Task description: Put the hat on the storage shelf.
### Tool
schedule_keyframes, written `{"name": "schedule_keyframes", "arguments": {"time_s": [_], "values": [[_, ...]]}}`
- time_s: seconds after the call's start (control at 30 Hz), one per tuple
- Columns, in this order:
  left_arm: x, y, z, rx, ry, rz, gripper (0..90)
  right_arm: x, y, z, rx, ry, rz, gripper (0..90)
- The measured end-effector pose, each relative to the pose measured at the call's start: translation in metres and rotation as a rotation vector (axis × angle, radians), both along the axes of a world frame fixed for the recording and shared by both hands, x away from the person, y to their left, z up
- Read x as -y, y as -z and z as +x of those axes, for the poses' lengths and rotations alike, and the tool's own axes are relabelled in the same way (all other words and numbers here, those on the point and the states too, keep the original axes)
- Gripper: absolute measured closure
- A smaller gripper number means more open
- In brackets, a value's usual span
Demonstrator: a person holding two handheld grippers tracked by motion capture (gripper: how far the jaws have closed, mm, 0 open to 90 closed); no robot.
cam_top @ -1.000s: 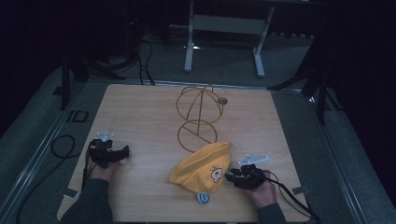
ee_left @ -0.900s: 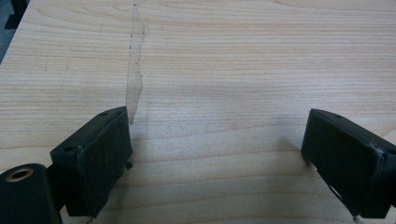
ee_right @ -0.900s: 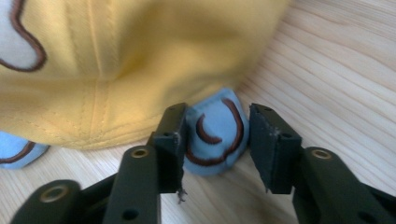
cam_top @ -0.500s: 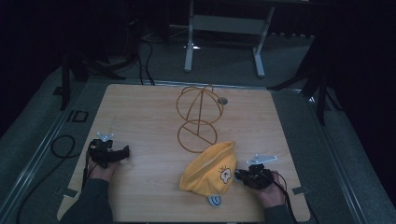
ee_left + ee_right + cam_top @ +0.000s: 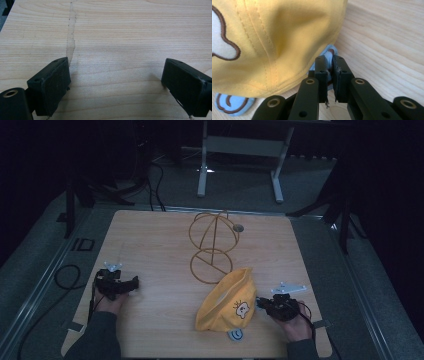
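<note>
A yellow cap (image 5: 222, 299) with a cartoon patch lies on the wooden table (image 5: 150, 235), right of centre near the front. My right gripper (image 5: 261, 304) sits at the cap's right side. In the right gripper view the cap (image 5: 277, 37) is close up, and my right gripper (image 5: 330, 60) is shut on a light blue piece (image 5: 328, 53) at the cap's lower edge. My left gripper (image 5: 132, 284) rests at the front left, well away from the cap. In its own view the left gripper (image 5: 116, 75) stands open over bare wood.
A gold wire stand (image 5: 212, 245) made of rings stands behind the cap at the table's middle, with a small grey disc (image 5: 238, 227) beside it. A blue patch (image 5: 236, 334) pokes out below the cap. Cables trail off the table's left edge.
My right gripper has pulled the cap a little to the right, and the cap has turned and bunched up taller. The left gripper has stayed put.
</note>
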State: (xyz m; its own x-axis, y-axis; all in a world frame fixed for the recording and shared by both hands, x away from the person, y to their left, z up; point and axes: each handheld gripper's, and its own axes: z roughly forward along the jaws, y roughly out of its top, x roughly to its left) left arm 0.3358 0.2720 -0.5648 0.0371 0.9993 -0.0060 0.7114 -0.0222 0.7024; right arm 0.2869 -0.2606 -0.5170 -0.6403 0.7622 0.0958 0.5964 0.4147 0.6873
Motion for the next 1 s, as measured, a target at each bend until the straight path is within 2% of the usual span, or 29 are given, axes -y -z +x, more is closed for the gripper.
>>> {"name": "schedule_keyframes", "arguments": {"time_s": [0.17, 0.37, 0.77, 1.0], "values": [[0.000, 0.000, 0.000, 0.000, 0.000, 0.000, 8.6, 0.005, -0.008, 0.001, 0.018, 0.006, 0.015, 83.5], [0.000, 0.000, 0.000, 0.000, -0.001, 0.000, 8.6, 0.015, -0.028, 0.006, 0.056, 0.026, 0.032, 83.6], [0.000, 0.000, 0.000, 0.003, -0.003, -0.002, 8.6, 0.035, -0.068, 0.015, 0.113, 0.049, -0.024, 83.6], [0.000, 0.000, 0.000, 0.003, -0.002, -0.002, 8.6, 0.044, -0.077, 0.025, 0.120, 0.071, -0.048, 83.6]]}}
